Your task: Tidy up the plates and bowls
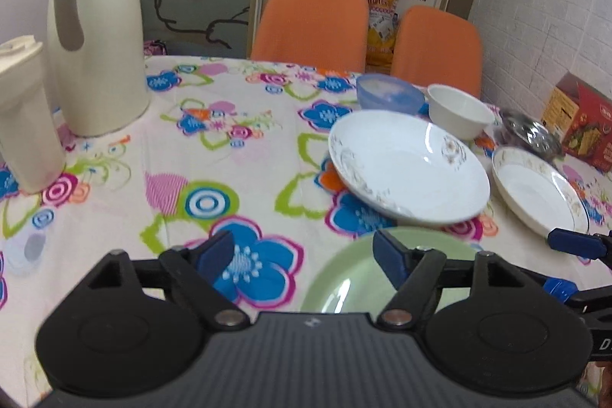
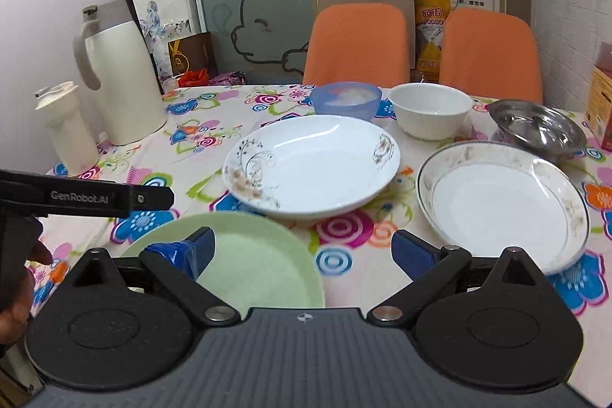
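A pale green plate (image 1: 355,278) (image 2: 252,255) lies nearest on the flowered tablecloth. Beyond it sits a white deep plate with a floral rim (image 1: 409,163) (image 2: 310,163), and a second white plate (image 1: 535,190) (image 2: 501,201) lies to its right. At the back stand a blue bowl (image 1: 386,94) (image 2: 344,98), a white bowl (image 1: 459,113) (image 2: 428,113) and a steel bowl (image 1: 531,136) (image 2: 535,127). My left gripper (image 1: 302,253) is open, its right finger over the green plate's left rim. My right gripper (image 2: 306,253) is open and empty, its left finger over the green plate.
A cream thermos jug (image 1: 95,37) (image 2: 118,75) and a small cream tumbler (image 1: 26,117) (image 2: 69,129) stand at the left. Two orange chairs (image 2: 355,44) are behind the table. A red box (image 1: 581,121) is at the right. A hand (image 2: 15,297) holds the left gripper's black housing (image 2: 88,197).
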{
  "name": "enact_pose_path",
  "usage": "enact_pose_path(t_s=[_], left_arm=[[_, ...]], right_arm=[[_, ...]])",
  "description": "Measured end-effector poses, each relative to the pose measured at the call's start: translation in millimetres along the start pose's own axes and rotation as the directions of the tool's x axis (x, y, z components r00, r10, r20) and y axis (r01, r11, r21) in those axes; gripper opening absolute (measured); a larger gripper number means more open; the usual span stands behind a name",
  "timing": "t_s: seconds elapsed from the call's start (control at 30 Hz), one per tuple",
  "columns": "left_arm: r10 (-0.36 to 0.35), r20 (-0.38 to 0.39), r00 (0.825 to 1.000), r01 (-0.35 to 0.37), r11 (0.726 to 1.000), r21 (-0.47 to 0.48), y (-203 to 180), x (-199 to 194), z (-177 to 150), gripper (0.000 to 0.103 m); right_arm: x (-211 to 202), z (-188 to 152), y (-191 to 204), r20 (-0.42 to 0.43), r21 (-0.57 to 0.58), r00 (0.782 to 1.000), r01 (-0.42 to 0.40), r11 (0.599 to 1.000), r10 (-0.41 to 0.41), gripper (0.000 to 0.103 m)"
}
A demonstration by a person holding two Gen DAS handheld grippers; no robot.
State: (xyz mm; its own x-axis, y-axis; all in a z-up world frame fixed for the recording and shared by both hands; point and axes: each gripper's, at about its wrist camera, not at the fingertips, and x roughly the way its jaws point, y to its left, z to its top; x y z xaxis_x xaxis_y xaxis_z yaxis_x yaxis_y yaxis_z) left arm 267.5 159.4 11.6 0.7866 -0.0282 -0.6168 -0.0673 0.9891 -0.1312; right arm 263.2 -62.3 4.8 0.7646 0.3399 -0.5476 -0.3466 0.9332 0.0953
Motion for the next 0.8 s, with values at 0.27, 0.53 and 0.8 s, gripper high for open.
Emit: enact_pose_path(t_s=[0.27, 0.53, 0.8], left_arm=[[-0.027, -0.039, 0.999, 0.028, 0.999, 0.026, -9.5, 75.6, 59.2, 0.074], [-0.032, -0.124, 0.992, 0.043, 0.995, 0.086, -25.8, 141.4, 80.6, 0.075], [-0.057, -0.156, 0.986, 0.071, 0.994, 0.086, -23.2, 159.4, 75.3, 0.075]], right_arm=[[83.3, 25.9, -24.4, -0.140, 0.098, 0.990, 0.019, 0.995, -0.006, 0.087], [112.6, 29.2, -10.9, -0.160, -0.009, 0.985, 0.060, 0.998, -0.061, 0.089], [119.3, 37.1, -18.6, -0.157, -0.033, 0.987, 0.027, 0.999, -0.032, 0.089]])
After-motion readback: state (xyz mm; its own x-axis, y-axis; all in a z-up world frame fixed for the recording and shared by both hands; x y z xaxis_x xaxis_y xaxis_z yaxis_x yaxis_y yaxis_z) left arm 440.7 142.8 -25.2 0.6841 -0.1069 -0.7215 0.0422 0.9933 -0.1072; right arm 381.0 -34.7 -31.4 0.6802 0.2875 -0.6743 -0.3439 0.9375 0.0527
